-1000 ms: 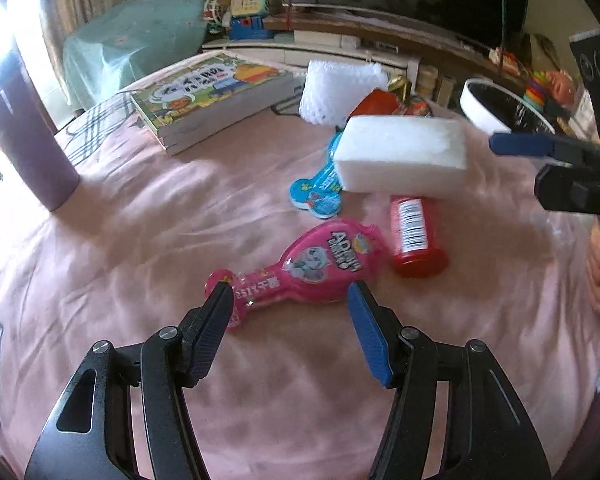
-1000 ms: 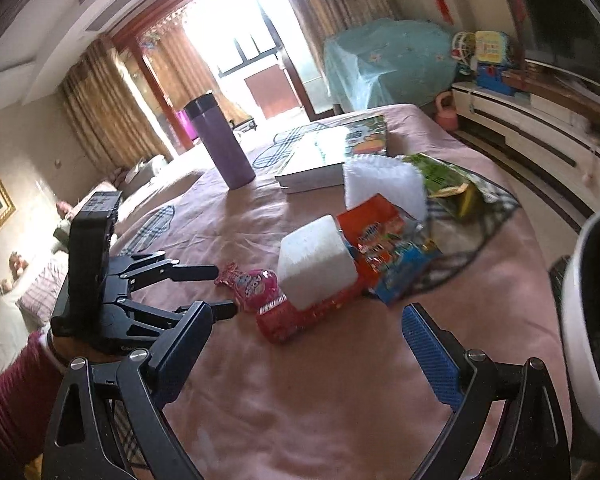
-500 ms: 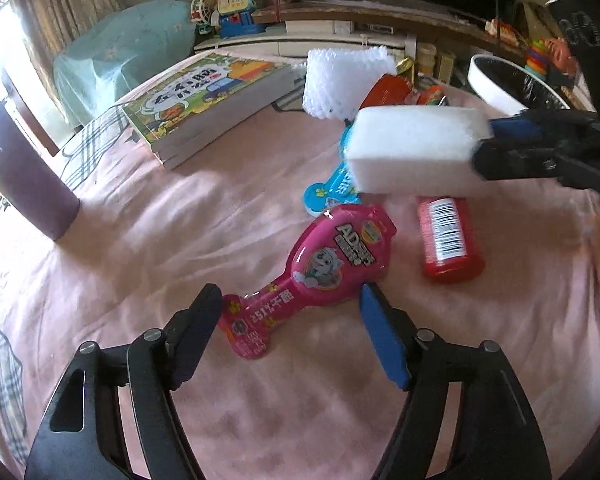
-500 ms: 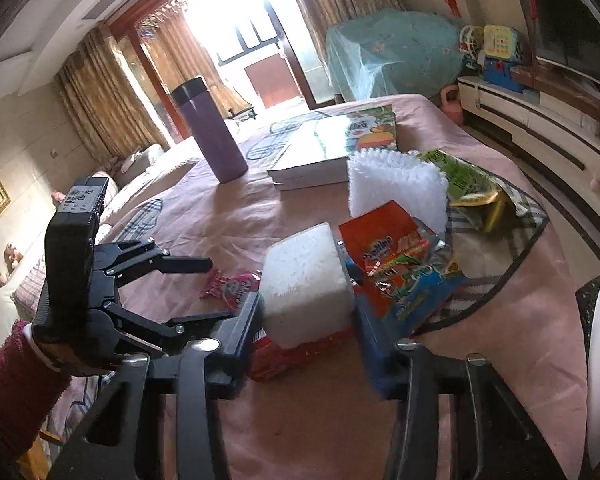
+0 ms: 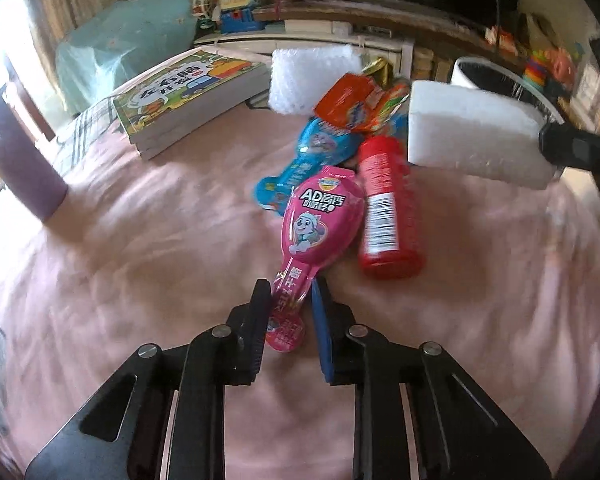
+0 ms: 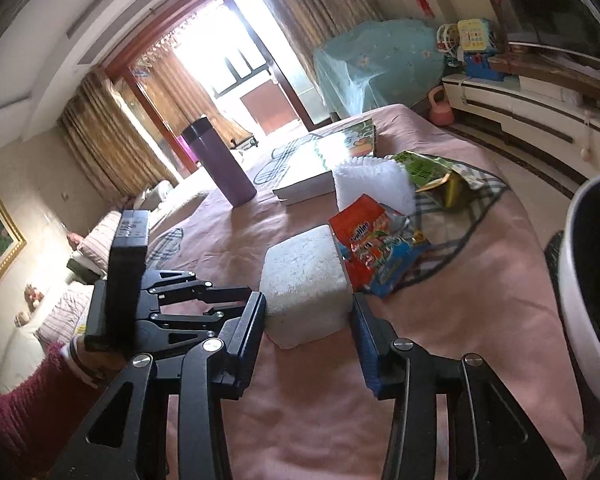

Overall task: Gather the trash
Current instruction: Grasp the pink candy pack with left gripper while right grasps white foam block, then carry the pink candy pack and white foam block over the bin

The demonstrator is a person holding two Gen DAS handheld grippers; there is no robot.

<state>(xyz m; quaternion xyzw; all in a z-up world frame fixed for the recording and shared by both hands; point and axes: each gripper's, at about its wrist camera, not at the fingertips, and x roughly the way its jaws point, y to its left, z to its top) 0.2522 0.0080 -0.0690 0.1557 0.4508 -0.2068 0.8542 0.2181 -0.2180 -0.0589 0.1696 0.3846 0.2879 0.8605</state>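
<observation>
My left gripper [image 5: 290, 292] is shut on the narrow handle end of a pink paddle-shaped candy packet [image 5: 320, 220] that lies on the pink bedspread. A red bottle [image 5: 386, 208] lies beside it, with a blue packet [image 5: 312, 160] and an orange snack bag [image 5: 352, 100] behind. My right gripper [image 6: 308, 304] is shut on a white foam block [image 6: 304, 276] and holds it off the bed; the block also shows in the left wrist view [image 5: 472, 132]. The left gripper appears in the right wrist view [image 6: 188, 304].
A white bin with a dark inside [image 6: 592, 280] stands at the right, also in the left wrist view [image 5: 496, 76]. A stack of books [image 5: 188, 96], a purple flask [image 5: 16, 160], white mesh foam [image 5: 312, 76] and a green wrapper [image 6: 432, 176] lie on the bed.
My left gripper moved forward and shut on the pink packet's handle. My right gripper shut on the white foam block and lifted it to the right.
</observation>
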